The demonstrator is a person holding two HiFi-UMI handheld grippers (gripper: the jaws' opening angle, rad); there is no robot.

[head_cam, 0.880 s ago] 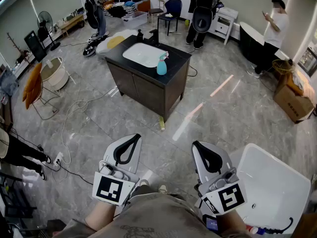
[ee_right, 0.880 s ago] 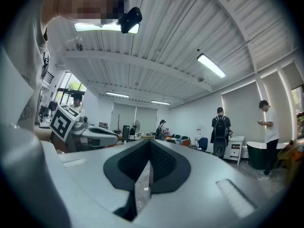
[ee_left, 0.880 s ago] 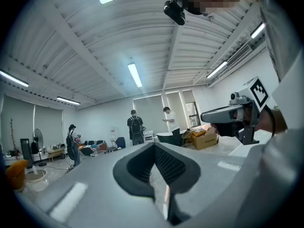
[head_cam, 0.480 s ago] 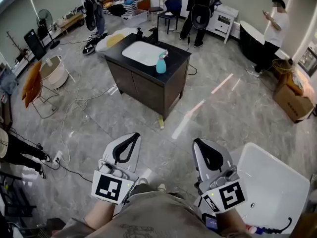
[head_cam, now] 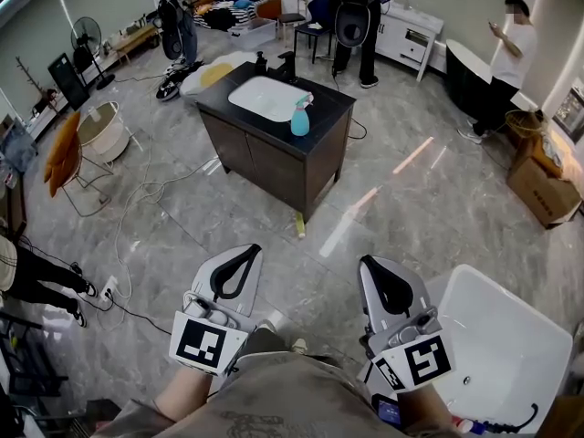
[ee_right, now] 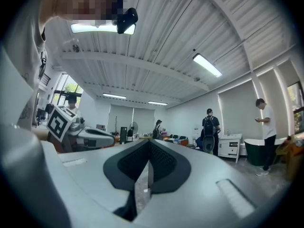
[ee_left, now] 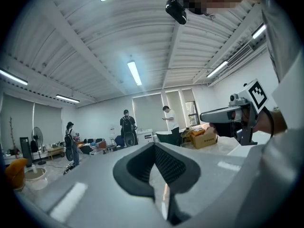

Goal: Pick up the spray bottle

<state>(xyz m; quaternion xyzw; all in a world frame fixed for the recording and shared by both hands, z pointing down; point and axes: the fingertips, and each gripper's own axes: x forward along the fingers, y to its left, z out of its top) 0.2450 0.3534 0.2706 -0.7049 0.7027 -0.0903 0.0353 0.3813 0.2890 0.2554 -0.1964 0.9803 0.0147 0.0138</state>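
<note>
The spray bottle [head_cam: 299, 117], teal with a pale trigger head, stands upright on the dark vanity counter [head_cam: 321, 113] beside a white basin [head_cam: 265, 99], far ahead in the head view. My left gripper [head_cam: 239, 255] and right gripper [head_cam: 372, 267] are held low near my body, a couple of metres short of the cabinet. Both are shut with nothing between the jaws. In the left gripper view the left gripper [ee_left: 154, 148] points up into the room and the bottle is not seen. The right gripper [ee_right: 148, 146] likewise shows no bottle in the right gripper view.
A white bathtub [head_cam: 511, 354] sits close at my lower right. Cables [head_cam: 137, 199] trail over the marble floor at left, near an orange chair [head_cam: 59, 158]. A cardboard box [head_cam: 543, 185] lies at right. Several people stand at the back of the room.
Both grippers stay shut at nearly the same place. The person with the backpack at the back has stepped left, and the view has shifted slightly.
</note>
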